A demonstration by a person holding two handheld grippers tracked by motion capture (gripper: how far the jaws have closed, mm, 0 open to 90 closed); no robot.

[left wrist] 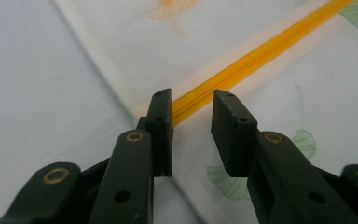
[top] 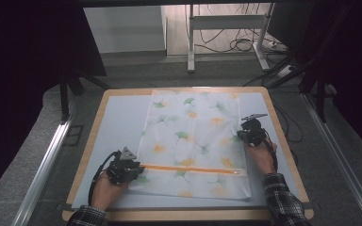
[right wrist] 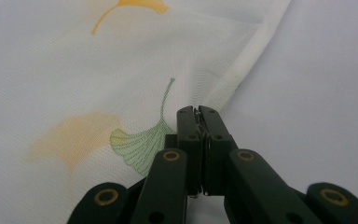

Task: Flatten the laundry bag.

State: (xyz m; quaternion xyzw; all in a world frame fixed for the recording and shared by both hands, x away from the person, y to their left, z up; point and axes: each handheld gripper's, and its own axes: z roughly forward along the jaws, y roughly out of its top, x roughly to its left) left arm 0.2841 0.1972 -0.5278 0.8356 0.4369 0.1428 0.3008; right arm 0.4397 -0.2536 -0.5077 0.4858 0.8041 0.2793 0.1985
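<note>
Wooden-rimmed table [top: 90, 141], pale mat [top: 118, 122], leaf-print pouch [top: 193, 136], orange zipper [top: 188, 168].

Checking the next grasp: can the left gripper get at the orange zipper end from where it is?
Probably yes. The left gripper has its fingers apart, straddling the near end of the orange zipper on the leaf-print cover, with nothing between them. The right gripper is shut at the cover's far edge, clear of that path.
</note>
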